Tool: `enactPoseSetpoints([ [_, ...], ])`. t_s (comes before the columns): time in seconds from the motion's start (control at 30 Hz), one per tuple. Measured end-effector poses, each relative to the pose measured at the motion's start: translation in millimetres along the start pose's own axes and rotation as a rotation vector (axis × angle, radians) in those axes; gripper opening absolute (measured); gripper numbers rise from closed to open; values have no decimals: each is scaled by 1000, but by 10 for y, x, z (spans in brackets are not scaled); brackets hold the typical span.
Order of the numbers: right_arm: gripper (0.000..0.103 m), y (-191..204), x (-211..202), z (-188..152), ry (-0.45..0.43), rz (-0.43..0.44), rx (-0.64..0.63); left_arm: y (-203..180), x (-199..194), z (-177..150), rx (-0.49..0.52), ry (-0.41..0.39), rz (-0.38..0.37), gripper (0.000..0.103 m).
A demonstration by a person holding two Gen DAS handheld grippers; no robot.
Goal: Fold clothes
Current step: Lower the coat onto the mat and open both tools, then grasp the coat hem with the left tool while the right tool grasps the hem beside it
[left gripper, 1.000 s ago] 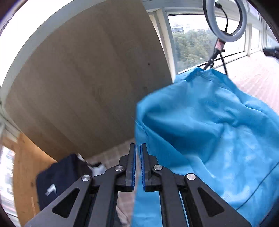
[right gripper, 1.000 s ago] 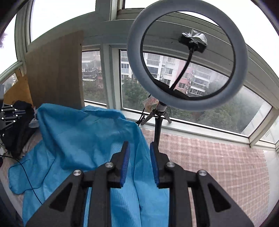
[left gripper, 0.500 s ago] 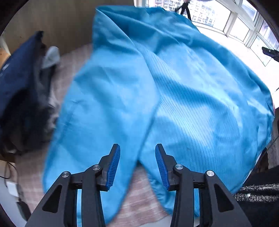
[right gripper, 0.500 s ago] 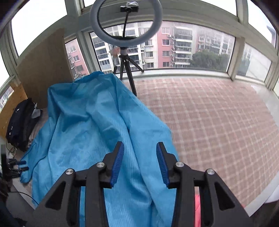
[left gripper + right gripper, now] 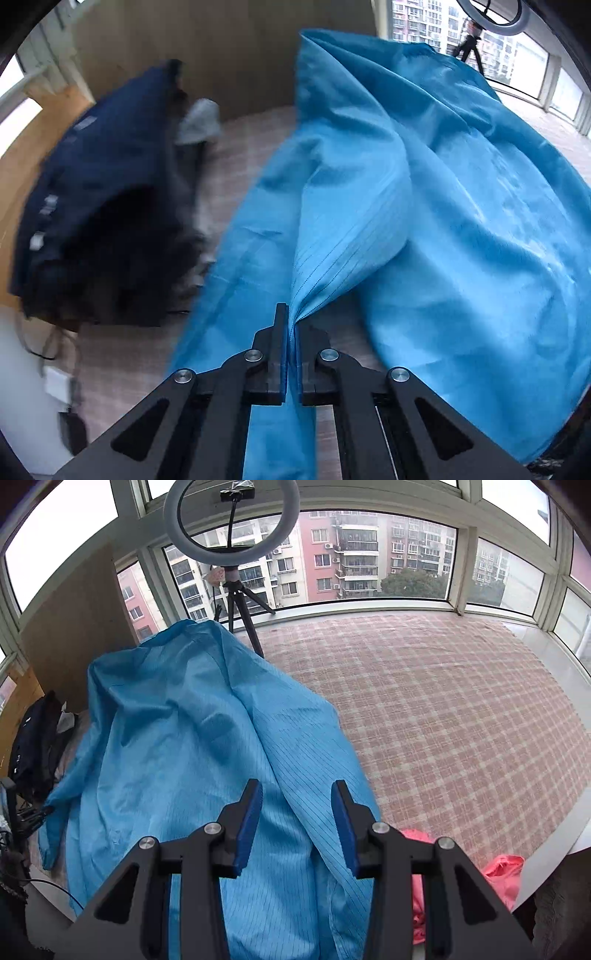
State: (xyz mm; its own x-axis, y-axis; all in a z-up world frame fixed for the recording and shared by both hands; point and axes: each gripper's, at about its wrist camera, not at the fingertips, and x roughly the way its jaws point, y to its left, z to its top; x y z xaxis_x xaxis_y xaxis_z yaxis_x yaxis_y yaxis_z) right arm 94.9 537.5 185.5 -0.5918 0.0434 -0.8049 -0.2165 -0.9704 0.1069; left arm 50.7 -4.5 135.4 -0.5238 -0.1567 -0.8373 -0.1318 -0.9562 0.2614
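Note:
A large blue striped garment (image 5: 192, 746) lies crumpled on the pink checked table cover (image 5: 443, 709). In the left wrist view the same garment (image 5: 461, 221) fills the right half. My left gripper (image 5: 291, 317) is shut on a pinched fold of the blue garment near its lower edge, and the cloth rises in pleats from the jaws. My right gripper (image 5: 297, 808) is open and empty, hovering just above the near part of the garment.
A dark navy bag or garment pile (image 5: 107, 206) lies at the left by a wooden board (image 5: 229, 48). A ring light on a tripod (image 5: 232, 554) stands at the back by the windows. A pink cloth (image 5: 498, 871) lies at the near table edge.
My left gripper was open above the garment half a second ago; it has now shut on a fold of it. My right gripper has stayed open and dropped closer to the cloth.

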Motion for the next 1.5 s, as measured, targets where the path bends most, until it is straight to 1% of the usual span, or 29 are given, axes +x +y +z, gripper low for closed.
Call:
enactPoseSetpoints([
  [0.03, 38, -36, 12, -31, 9, -8, 6, 154, -80, -14, -9, -12, 85, 6],
  [0.07, 38, -72, 25, -61, 18, -16, 12, 311, -133, -57, -31, -6, 131, 7],
  [0.17, 39, -170, 88, -144, 51, -47, 13, 714, -234, -245, -98, 4, 98, 11],
  [0.27, 50, -254, 193, -214, 92, -89, -12, 864, -374, -413, -153, -8, 58, 13],
  [0.3, 54, -286, 239, -232, 104, -90, -19, 876, -444, -462, -162, -14, 56, 13],
  [0.33, 55, -314, 285, -249, 118, -71, -21, 876, -516, -514, -168, -18, 49, 13],
  [0.37, 57, -328, 337, -264, 134, -38, -26, 858, -568, -548, -175, -21, 45, 13],
  [0.43, 66, -307, 479, -295, 183, 9, -76, 752, -592, -546, -190, -25, 43, 14],
  [0.53, 68, -212, 766, -365, 235, -77, -230, 531, -686, -590, -209, -27, 53, 14],
  [0.57, 66, -225, 852, -384, 257, -83, -258, 447, -720, -612, -218, -25, 48, 14],
  [0.6, 45, -247, 927, -393, 277, -82, -279, 357, -724, -627, -221, -24, 42, 14],
  [0.67, 3, -369, 988, -337, 305, -32, -262, 145, -741, -655, -219, -26, 44, 15],
  [0.7, 1, -431, 1000, -297, 309, -14, -258, 44, -757, -669, -219, -26, 46, 15],
  [0.77, 1, -573, 874, -120, 242, -36, -283, -82, -796, -720, -232, -19, 34, 15],
  [0.8, 1, -690, 785, 12, 199, -67, -277, -127, -818, -751, -242, -14, 25, 15],
  [0.83, 1, -825, 698, 151, 156, -105, -262, -171, -840, -782, -252, -9, 15, 15],
  [0.87, 1, -1035, 621, 320, 115, -171, -204, -216, -861, -813, -262, -4, 5, 15],
  [0.93, 2, -1432, 479, 620, 34, -337, -104, -302, -902, -880, -282, 8, -15, 16],
  [1.0, 13, -1617, 392, 778, 16, -418, -109, -384, -912, -970, -291, 26, -55, 17],
  [1.03, 18, -1693, 344, 840, 8, -442, -111, -431, -908, -1013, -291, 37, -77, 20],
  [1.07, 31, -1699, 273, 817, 2, -391, -110, -485, -895, -1049, -283, 51, -96, 22],
  [1.1, 40, -1673, 199, 751, -10, -327, -104, -539, -882, -1086, -276, 65, -115, 27],
  [1.13, 43, -1638, 131, 673, -16, -262, -100, -599, -866, -1113, -265, 75, -134, 28],
  [1.17, 45, -1567, 91, 550, 0, -192, -107, -670, -844, -1123, -246, 78, -153, 28],
  [1.23, 46, -1368, 71, 250, 39, -64, -120, -814, -799, -1142, -208, 83, -192, 32],
  [1.27, 46, -1271, 86, 85, 67, -18, -123, -887, -768, -1150, -183, 86, -202, 34],
  [1.33, 46, -1077, 117, -243, 125, 68, -130, -1013, -654, -1171, -110, 101, -184, 35],
  [1.4, 46, -871, 176, -544, 174, 86, -145, -1057, -498, -1216, -70, 143, -183, 35],
  [1.5, 46, -661, 262, -888, 241, 106, -160, -1015, -310, -1308, -65, 188, -227, 34],
])
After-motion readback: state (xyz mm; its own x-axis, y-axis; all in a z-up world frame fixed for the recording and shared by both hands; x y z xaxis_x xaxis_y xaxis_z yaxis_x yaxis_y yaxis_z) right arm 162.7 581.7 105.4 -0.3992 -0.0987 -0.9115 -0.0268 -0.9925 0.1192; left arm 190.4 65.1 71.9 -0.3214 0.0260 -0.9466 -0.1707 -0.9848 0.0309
